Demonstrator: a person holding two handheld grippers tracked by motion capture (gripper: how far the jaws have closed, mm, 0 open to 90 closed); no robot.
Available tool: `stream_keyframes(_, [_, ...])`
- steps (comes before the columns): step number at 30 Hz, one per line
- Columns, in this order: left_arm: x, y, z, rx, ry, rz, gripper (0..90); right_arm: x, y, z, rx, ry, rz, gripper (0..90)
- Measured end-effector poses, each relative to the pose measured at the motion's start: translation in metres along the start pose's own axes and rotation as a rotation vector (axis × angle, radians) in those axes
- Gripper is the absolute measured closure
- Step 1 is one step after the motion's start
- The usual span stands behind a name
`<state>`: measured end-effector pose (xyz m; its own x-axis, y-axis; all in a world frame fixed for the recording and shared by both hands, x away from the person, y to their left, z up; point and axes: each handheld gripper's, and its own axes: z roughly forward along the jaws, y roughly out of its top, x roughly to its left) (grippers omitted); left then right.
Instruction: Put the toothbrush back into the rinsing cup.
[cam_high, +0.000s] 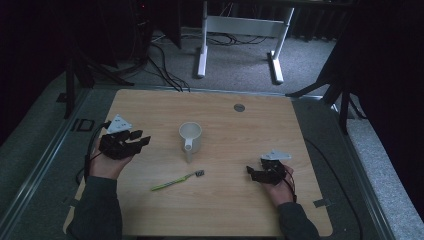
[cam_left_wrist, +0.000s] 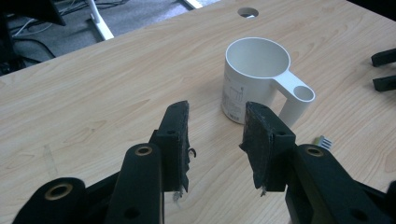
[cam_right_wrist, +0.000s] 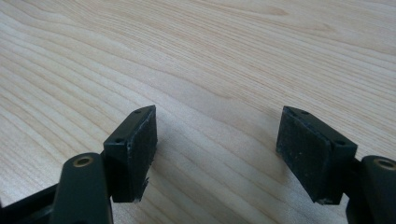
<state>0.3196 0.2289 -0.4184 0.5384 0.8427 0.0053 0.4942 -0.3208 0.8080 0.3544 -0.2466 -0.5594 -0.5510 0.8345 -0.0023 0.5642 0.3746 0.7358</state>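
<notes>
A white mug (cam_high: 190, 137) stands upright near the middle of the wooden table (cam_high: 220, 210), its handle toward the person. A green toothbrush (cam_high: 176, 181) lies flat in front of it, bristles to the right. My left gripper (cam_high: 141, 138) is held left of the mug, pointing at it, jaws open with nothing between them. In the left gripper view the mug (cam_left_wrist: 254, 77) stands just beyond my left gripper (cam_left_wrist: 215, 140), and the toothbrush head (cam_left_wrist: 323, 142) peeks out at the right. My right gripper (cam_high: 250, 171) rests low at the table's right, open over bare wood (cam_right_wrist: 219, 70).
A round cable hole (cam_high: 239, 107) sits near the table's far edge. Beyond the table stand a white desk frame (cam_high: 240, 30) and loose cables on grey carpet. Dark stands flank both far corners.
</notes>
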Motion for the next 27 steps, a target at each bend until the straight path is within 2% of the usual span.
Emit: stream_keyframes(27, [0.000, 0.019, -0.004, 0.001, -0.003, 0.021, 60.4, 0.000, 0.000, 0.000, 0.000, 0.001, 0.000, 28.3])
